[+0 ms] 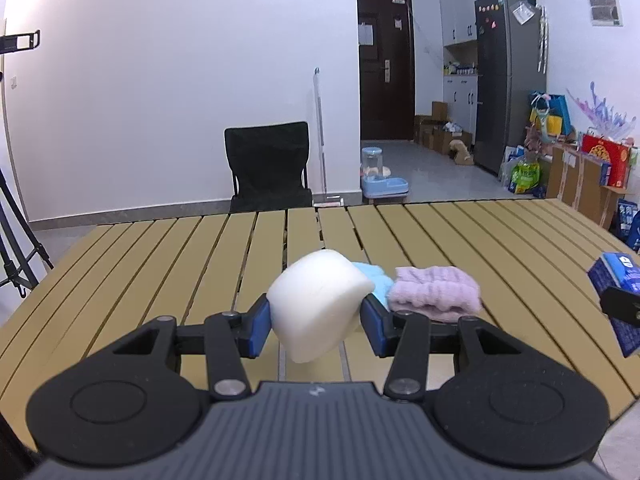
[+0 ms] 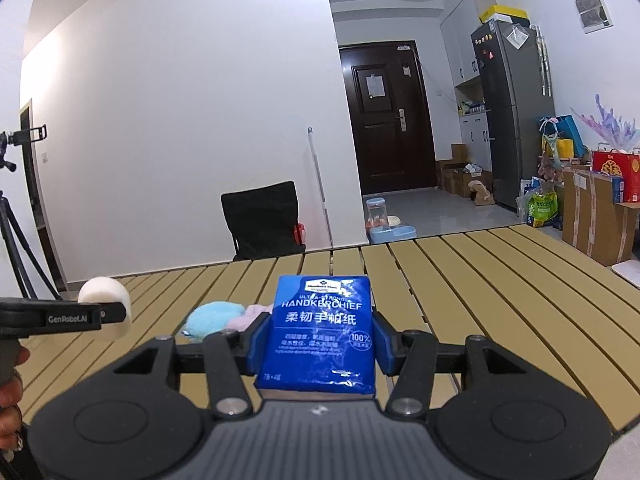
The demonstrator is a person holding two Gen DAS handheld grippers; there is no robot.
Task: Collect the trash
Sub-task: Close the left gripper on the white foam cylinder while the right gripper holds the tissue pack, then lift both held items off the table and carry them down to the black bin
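Left edge of the scene: a tripod (image 1: 16,240) stands on the floor beside the bench (image 1: 160,264), clear of its left edge.

The left gripper (image 1: 316,316) is raised above the slatted bench top. Its 2 blue-padded fingers (image 1: 260,322) are clamped on a white foam block (image 1: 320,304), which bulges above and below the pads and hangs free of the slats.

Just behind the block, 2 soft cloths lie on the bench near its middle: a light blue cloth (image 1: 374,276), then a lilac cloth (image 1: 436,292), touching each other.

The right gripper (image 2: 320,340) holds a blue handkerchief tissue pack (image 2: 322,332) upright, label facing the camera, with both fingers pressed against its side edges. The pack is off the bench surface.

Open room: slats to the left of the cloths are bare out to the bench's left edge; slats to the right are bare as far as the right edge. The far edge is unobstructed on the bench itself, with a black chair (image 1: 268,168) standing just beyond it. Cardboard boxes (image 2: 596,216) stand on the floor past the right corner, apart from the bench.
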